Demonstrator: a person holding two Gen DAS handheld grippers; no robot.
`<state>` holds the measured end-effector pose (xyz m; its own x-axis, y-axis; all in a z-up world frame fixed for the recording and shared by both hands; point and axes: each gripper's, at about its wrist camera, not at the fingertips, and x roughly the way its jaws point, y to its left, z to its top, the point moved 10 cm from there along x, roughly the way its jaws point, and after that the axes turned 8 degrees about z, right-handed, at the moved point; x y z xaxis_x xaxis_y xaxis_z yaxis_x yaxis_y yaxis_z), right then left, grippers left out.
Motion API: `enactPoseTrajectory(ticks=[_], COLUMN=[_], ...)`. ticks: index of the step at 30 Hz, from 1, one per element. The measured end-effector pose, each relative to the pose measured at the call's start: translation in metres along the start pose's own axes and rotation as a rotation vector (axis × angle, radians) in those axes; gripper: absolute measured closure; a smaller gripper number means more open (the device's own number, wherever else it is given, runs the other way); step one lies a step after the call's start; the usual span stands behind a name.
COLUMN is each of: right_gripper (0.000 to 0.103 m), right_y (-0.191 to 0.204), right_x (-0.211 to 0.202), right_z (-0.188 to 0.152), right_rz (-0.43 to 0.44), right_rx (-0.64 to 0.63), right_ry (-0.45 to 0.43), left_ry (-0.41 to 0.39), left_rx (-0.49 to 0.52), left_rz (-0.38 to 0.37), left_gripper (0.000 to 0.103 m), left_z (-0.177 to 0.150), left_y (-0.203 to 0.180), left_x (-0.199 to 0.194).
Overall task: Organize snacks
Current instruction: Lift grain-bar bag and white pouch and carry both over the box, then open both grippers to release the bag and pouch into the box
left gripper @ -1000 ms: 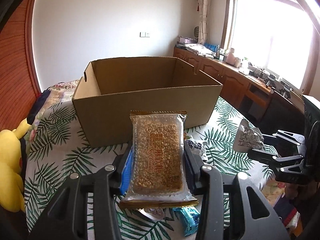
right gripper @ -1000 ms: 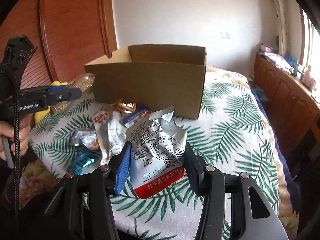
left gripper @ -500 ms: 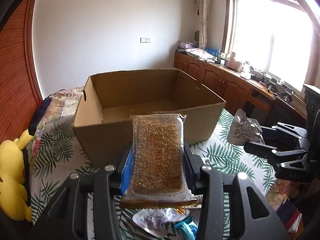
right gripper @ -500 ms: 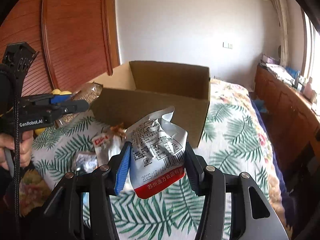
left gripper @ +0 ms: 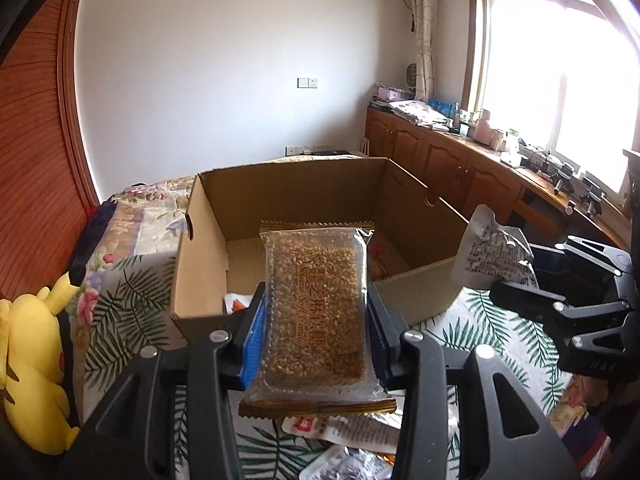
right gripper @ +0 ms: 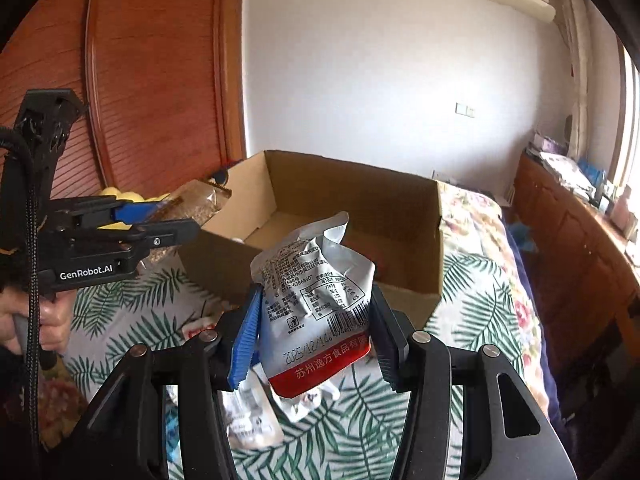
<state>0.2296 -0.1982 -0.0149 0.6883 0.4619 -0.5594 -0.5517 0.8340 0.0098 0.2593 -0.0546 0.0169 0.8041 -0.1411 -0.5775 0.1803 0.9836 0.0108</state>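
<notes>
My left gripper [left gripper: 316, 324] is shut on a clear-wrapped grain bar [left gripper: 316, 312], held above the near wall of the open cardboard box [left gripper: 208, 264]. A small red-and-white packet [left gripper: 236, 304] lies in the box's near left corner. My right gripper [right gripper: 314, 332] is shut on a crumpled silver pouch [right gripper: 316, 292] with a red bottom band, held before the box [right gripper: 400, 216]. In the left wrist view the right gripper [left gripper: 520, 280] shows at the right with the pouch [left gripper: 488, 256]. In the right wrist view the left gripper [right gripper: 176, 216] shows at the left, gripped by a hand [right gripper: 28, 320].
Loose snack packets [left gripper: 352, 432] lie on the palm-leaf cloth [left gripper: 120, 312] below the grippers, and more packets [right gripper: 248, 420] show in the right wrist view. A yellow plush toy [left gripper: 32, 360] sits at the left. Wooden cabinets [left gripper: 452, 172] run under the window on the right.
Both grippers rose and moved toward the box with their snacks still held. The box's inside floor has come into view, and the loose packets have slid lower in the frames.
</notes>
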Motion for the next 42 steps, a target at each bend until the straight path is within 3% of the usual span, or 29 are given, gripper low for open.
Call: enactPoseTrajectory(ticks=[9,23,28,31,39,42], right_gripper=[0.051,0.051,0.051,0.048,0.043,0.036], right_y=[-0.012,-0.047,-0.051,-0.053,-0.068,-0.067], right_x=[0.024,0.056,0.067,0.079,0.085,0.084], right_z=[0.017,0.013,0.016,0.01,0.007,0.008], right_rz=[-0.018,-0.052,-0.057,-0.039,-0.032,-0.04], right_rx=[0.016,0.093,0.111,0.123,0.207,0.199], right_ry=[0.012,0.045,0.069,0.102,0.09,0.087], left_ry=[0.018,0.085,0.098,0.095,0.072,0.072], left_rx=[-0.01,0.003,-0.022,-0.022,-0.043,-0.059], left_rz=[0.032,0.086,0.065,0.073,0.09,0.077], left_gripper=[0.06,0.06,0.059,0.056,0.05,0.048], left_z=[0.014,0.024,0.02,0.021,0.024,0.023], left_y=[0.01,0.014,0.012,0.012,0.018,0.019], left_x=[0.022,0.068,0.074,0.075,0.077,0.075])
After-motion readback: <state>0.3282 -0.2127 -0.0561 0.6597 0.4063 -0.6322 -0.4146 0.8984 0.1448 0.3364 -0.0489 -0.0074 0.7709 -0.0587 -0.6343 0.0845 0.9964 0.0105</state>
